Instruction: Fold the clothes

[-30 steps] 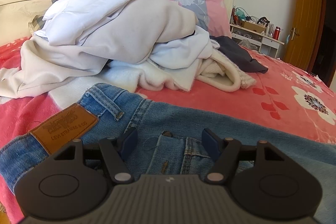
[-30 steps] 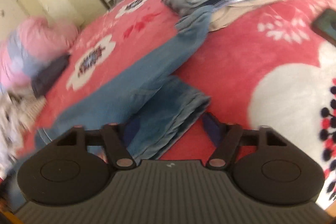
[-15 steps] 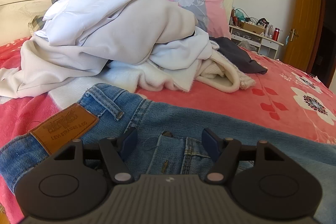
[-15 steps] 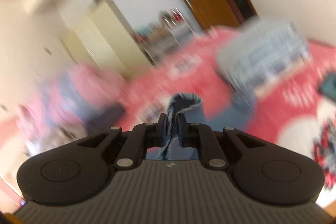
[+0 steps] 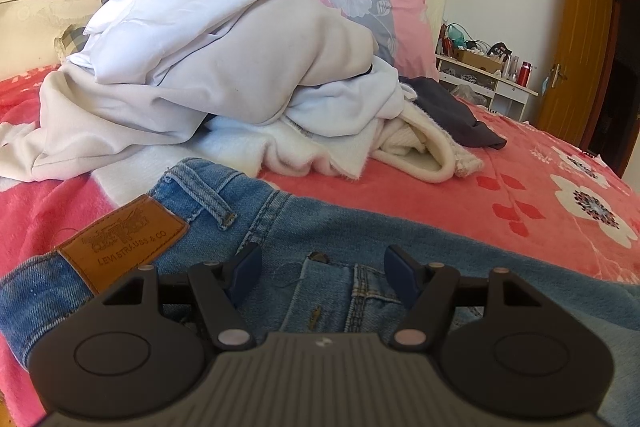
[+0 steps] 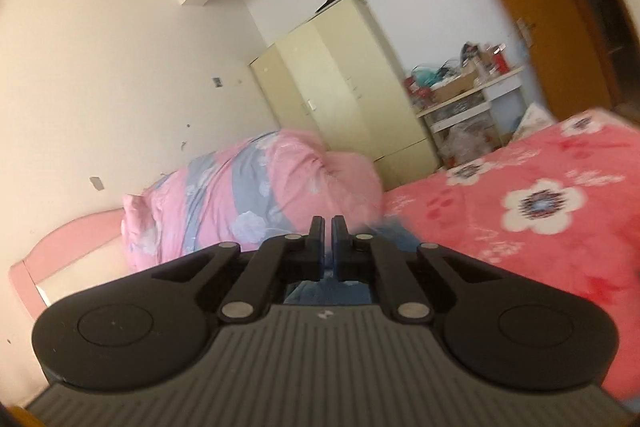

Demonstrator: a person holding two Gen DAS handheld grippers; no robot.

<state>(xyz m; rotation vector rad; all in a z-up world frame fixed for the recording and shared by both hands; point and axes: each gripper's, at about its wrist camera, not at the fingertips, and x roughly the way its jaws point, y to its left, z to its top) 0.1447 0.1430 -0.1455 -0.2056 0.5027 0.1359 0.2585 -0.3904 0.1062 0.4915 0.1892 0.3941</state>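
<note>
Blue jeans (image 5: 320, 227) with a brown leather patch (image 5: 124, 243) lie flat on the red floral bedspread (image 5: 520, 195). My left gripper (image 5: 322, 267) rests low over their waistband, open, its blue pads (image 5: 246, 267) apart on either side of the back seam. My right gripper (image 6: 328, 227) is raised and points level across the room. It is shut on a fold of the jeans' denim (image 6: 320, 291), which hangs blurred beneath and beside the fingers. How the rest of that leg hangs is hidden behind the gripper body.
A heap of white and grey clothes (image 5: 224, 75) lies just beyond the jeans, with a dark garment (image 5: 452, 111) to its right. A pink quilt (image 6: 260, 203) is bunched at the bed's head. A cream wardrobe (image 6: 352, 87), cluttered shelf (image 5: 484, 75) and wooden door (image 5: 576, 59) stand behind.
My right gripper closed on the end of the jeans leg and swung sharply upward, its view leaving the bed for the room. The left gripper and the waistband stayed put.
</note>
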